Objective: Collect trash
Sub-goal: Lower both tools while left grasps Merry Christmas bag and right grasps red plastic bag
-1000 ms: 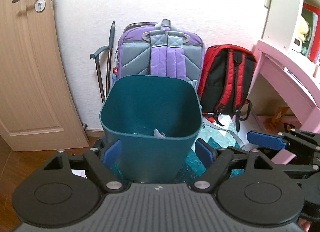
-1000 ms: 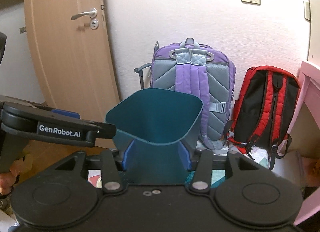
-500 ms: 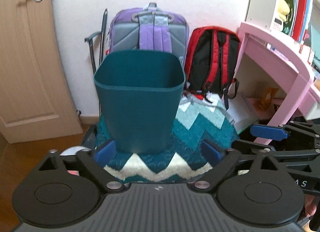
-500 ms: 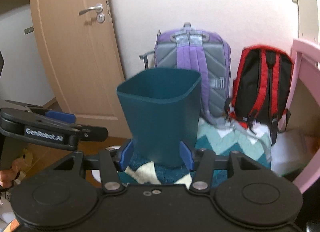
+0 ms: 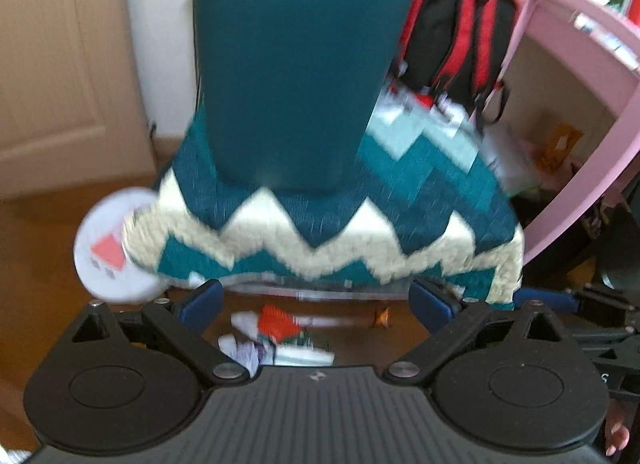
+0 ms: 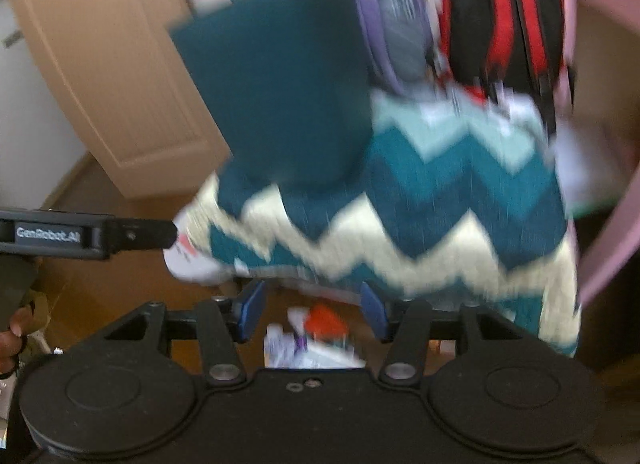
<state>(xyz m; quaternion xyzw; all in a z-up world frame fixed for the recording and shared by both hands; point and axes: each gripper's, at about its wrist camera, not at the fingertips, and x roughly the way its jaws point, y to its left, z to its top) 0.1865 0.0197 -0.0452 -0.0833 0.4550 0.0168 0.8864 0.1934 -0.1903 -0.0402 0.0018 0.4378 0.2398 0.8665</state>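
Teal bin point(image 5: 294, 76) upright on a zigzag rug point(image 5: 332, 224), well forward of both grippers, nothing touching it; contents hidden from this low angle. Blurred in both views.

Left gripper point(image 5: 316, 304) low over the wooden floor point(image 5: 36, 272), jaws spread wide, blue pads point(image 5: 202, 302) empty. Just beyond and between them, scraps of trash point(image 5: 280, 334) on the floor at the rug's near edge: white and purple paper, a red-orange wrapper, a thin stick-like piece off to the right. Exact kinds too smeared to tell.

Right gripper point(image 6: 314, 310) likewise low, jaws parted and holding nothing, pads point(image 6: 250, 310) on either side of the same trash point(image 6: 316, 338) heap, not touching it. Left gripper's body point(image 6: 80, 234) visible at the left edge of the right view, level with the rug's near corner.

Round white disc point(image 5: 116, 244) with a pink square mark on the floor, partly tucked under the rug's left corner.

Behind the bin, against the wall: purple backpack point(image 6: 384, 16) mostly hidden by the bin in the left view, red-and-black backpack point(image 5: 452, 32) to its right. Pink desk point(image 5: 580, 112) at far right, its leg next to the rug's right edge. Pale wooden door point(image 5: 60, 76) at left, shut.

Bin in the rug's back-left part, nearer the door than the desk.
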